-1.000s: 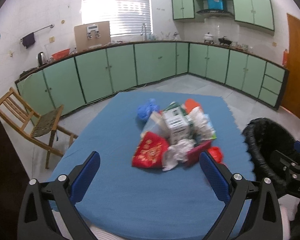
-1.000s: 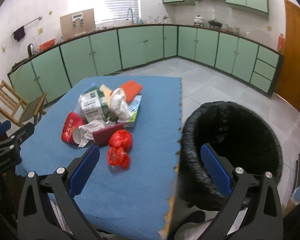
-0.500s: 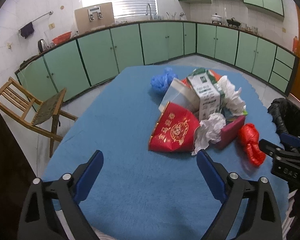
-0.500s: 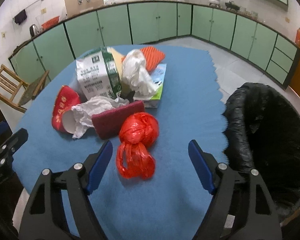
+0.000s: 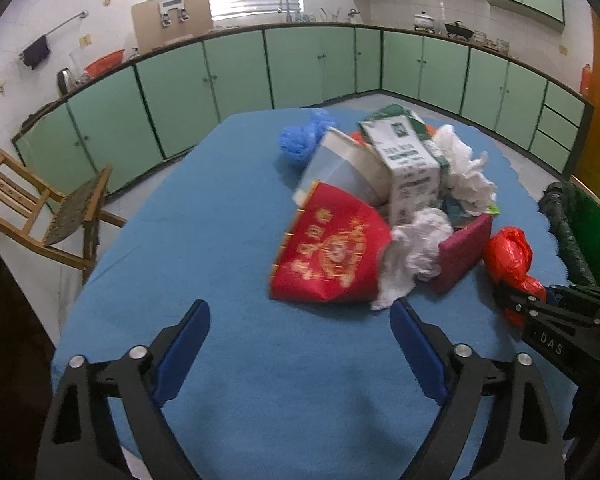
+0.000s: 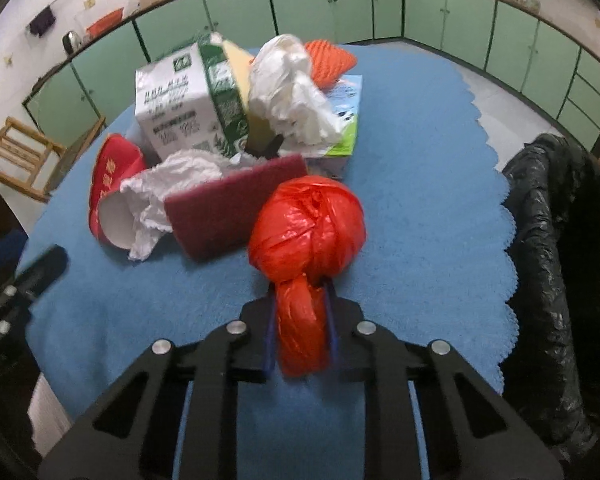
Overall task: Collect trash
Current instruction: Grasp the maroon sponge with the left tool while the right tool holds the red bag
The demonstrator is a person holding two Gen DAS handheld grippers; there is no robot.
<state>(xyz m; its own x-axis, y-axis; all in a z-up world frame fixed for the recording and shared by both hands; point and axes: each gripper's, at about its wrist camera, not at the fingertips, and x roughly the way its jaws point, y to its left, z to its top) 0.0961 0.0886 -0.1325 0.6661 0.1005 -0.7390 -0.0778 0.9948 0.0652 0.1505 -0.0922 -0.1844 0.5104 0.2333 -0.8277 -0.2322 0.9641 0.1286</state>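
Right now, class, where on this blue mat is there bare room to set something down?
Free: the near-left mat beside the red paper cup, and the strip between the red bag and black bin. Crowded: the pile around the milk carton.

knotted red plastic bag [image 6: 306, 232] on blue mat beside trash pile [image 6: 236, 120].

You have two grippers: the left gripper [image 5: 300, 328] and the right gripper [image 6: 302, 320]. On the one table [image 5: 204, 216] you can count one red bag [image 6: 306, 228], one blue bag [image 5: 300, 140], one white bag [image 6: 292, 92], one carton [image 6: 184, 100], one red cup [image 5: 328, 256], one tissue [image 5: 416, 248], one maroon sponge [image 6: 228, 208], one orange sponge [image 6: 330, 60]. One bin [image 6: 556, 264] and one chair [image 5: 36, 208] stand beside it.
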